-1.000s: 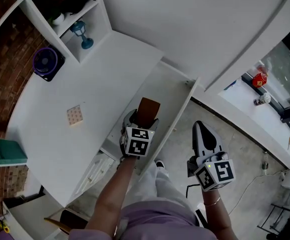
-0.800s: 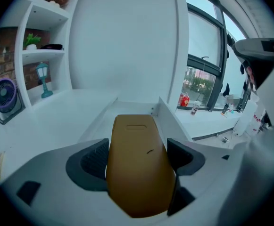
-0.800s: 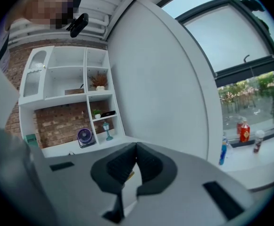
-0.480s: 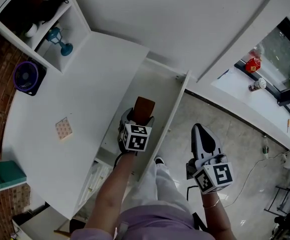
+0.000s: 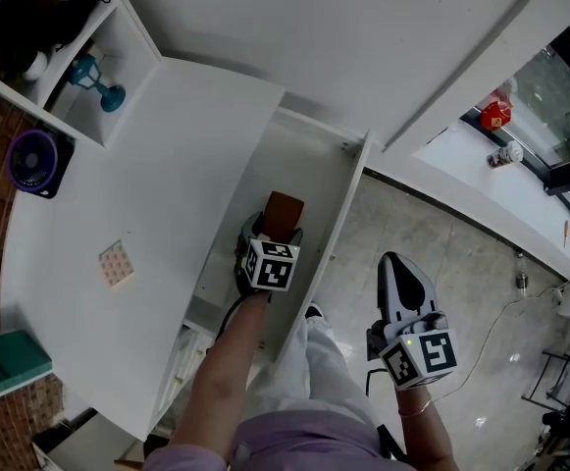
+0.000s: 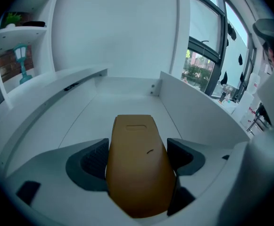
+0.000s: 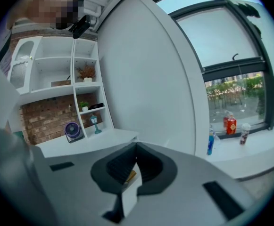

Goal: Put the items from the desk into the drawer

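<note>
Brown case (image 6: 139, 164): was clamped between the jaws of the left tool (image 5: 277, 235), inside the open drawer (image 5: 345, 209) and above its white bottom; could not tell whether touching. Pointed toward 12 o'clock along the drawer. Right tool (image 5: 397, 268): was held at 4 o'clock of the left, outside the drawer, jaws pressed together on nothing. Seen on the table (image 5: 157, 175) at 9 o'clock, well apart from the left tool: small patterned square (image 5: 115, 263).

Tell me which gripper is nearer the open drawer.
Left. The left gripper hangs over the drawer, shut on the brown case; the right gripper, shut, is outside its front, above the floor.
</note>
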Demonstrator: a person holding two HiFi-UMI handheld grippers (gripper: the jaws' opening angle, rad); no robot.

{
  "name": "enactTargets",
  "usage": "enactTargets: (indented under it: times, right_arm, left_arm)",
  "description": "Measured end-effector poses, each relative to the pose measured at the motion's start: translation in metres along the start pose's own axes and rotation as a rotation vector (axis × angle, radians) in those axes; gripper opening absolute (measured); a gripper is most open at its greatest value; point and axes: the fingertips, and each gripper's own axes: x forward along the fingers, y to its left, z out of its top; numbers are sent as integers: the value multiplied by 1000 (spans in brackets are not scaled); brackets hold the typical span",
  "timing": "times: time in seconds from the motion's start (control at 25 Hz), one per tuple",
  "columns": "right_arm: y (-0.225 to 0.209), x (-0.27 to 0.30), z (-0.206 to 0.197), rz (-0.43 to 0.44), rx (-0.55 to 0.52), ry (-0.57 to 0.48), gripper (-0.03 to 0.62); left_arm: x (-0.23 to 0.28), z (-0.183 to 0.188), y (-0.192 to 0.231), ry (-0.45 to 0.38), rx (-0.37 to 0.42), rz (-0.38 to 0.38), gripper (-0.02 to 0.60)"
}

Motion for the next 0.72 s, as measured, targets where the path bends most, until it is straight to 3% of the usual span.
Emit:
enactTargets:
  times: [0.72]
  right_arm:
    - [-3,7,-11,-18,17,24,3]
  left_arm:
    - [25,-19,4,41,21,-14,393]
